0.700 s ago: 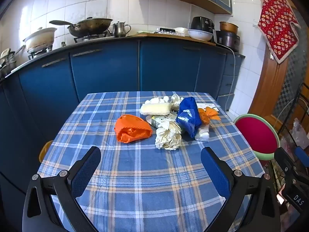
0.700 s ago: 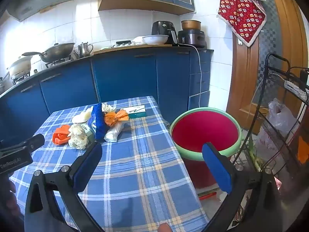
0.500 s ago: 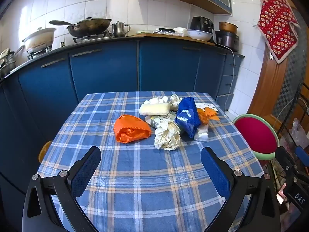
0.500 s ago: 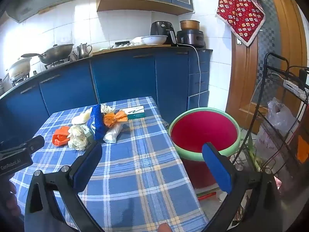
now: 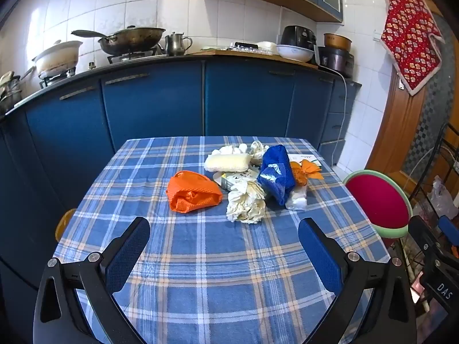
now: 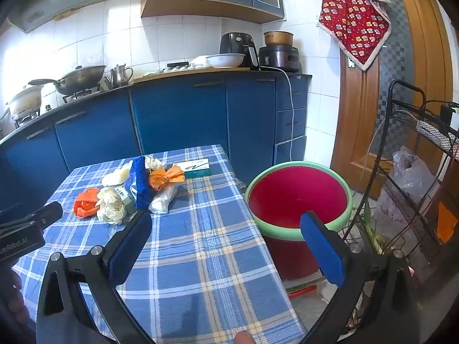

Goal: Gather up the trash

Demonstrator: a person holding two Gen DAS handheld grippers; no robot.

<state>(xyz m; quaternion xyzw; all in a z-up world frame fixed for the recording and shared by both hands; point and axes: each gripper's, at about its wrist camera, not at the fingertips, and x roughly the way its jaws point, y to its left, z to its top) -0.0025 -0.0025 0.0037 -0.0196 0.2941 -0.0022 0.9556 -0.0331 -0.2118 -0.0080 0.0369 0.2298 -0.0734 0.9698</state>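
A heap of trash lies on the blue plaid table (image 5: 200, 258): an orange bag (image 5: 193, 191), crumpled white paper (image 5: 246, 202), a blue bag (image 5: 276, 176), an orange wrapper (image 5: 305, 172), a white foam piece (image 5: 226, 162) and a small clear bag (image 5: 297, 199). A green-white box (image 6: 196, 168) lies at the far side. My left gripper (image 5: 223, 243) hovers open, short of the heap, nothing between its fingers. My right gripper (image 6: 225, 236) is open over the table's right edge, with the red basin (image 6: 298, 192) with a green rim just beyond it.
Blue kitchen cabinets (image 5: 155, 100) stand behind the table, with a wok (image 5: 129, 38), pots, a kettle and appliances on the counter. A black wire rack (image 6: 416, 149) with a plastic bag (image 6: 407, 183) stands at the right, by a wooden door (image 6: 370, 109).
Both views have shifted only slightly; the right gripper's view has drifted a little toward the basin. Nothing on the table has moved.
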